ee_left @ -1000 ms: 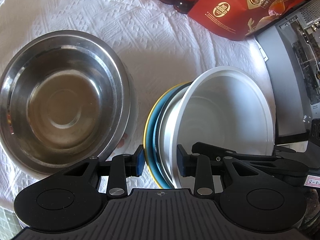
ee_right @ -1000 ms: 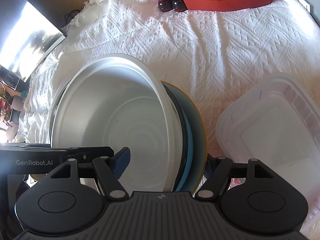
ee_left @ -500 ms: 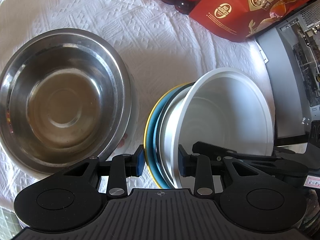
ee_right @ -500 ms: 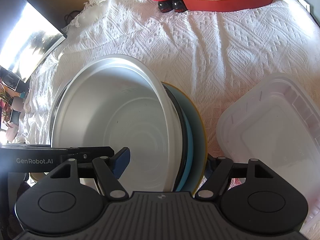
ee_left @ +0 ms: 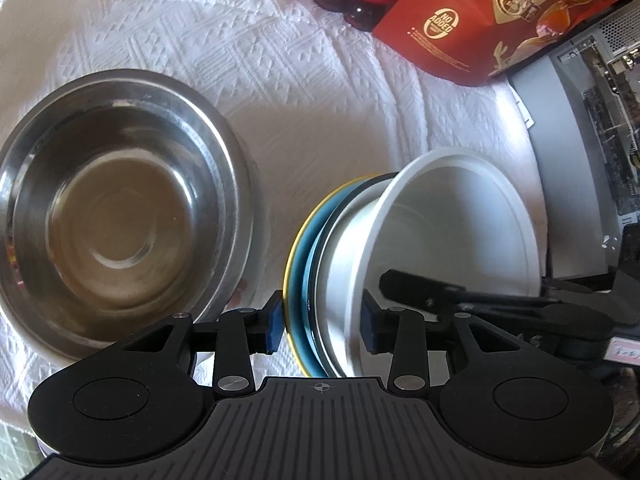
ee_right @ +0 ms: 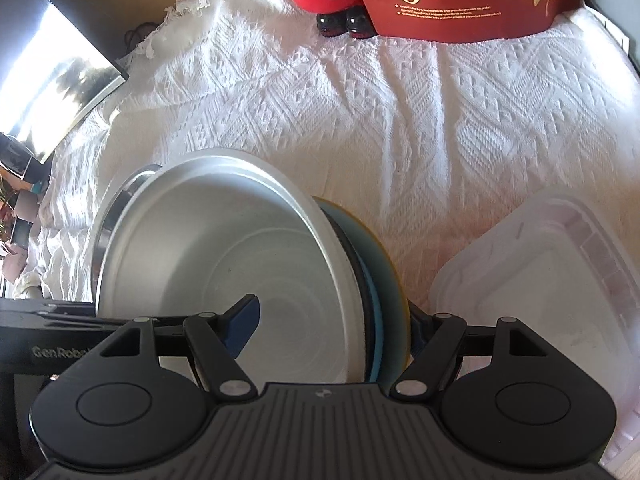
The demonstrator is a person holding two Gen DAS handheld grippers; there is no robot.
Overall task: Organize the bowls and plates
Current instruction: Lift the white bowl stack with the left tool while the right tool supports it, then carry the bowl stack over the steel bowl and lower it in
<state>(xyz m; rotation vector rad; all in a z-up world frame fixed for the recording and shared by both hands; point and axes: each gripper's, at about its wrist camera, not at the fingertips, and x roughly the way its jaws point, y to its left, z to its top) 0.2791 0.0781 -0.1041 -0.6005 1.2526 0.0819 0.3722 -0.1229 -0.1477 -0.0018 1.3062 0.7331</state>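
Left wrist: left hand-held gripper (ee_left: 322, 326) opening around tilted stack of white bowl (ee_left: 452, 232) and plates (ee_left: 302, 256), right hand-held gripper (ee_right: 334, 330) clamped across same stack.

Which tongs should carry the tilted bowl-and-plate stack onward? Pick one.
Right. The right tongs clamp across the white bowl and yellow-rimmed plate, one pad inside the bowl, one behind the plate. The left tongs are opening, with their pads clear of both.

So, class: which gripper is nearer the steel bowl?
Left. The left gripper, jaws opening around the stack, is right beside the steel bowl. The right gripper holds the stack's far side, away from the bowl.
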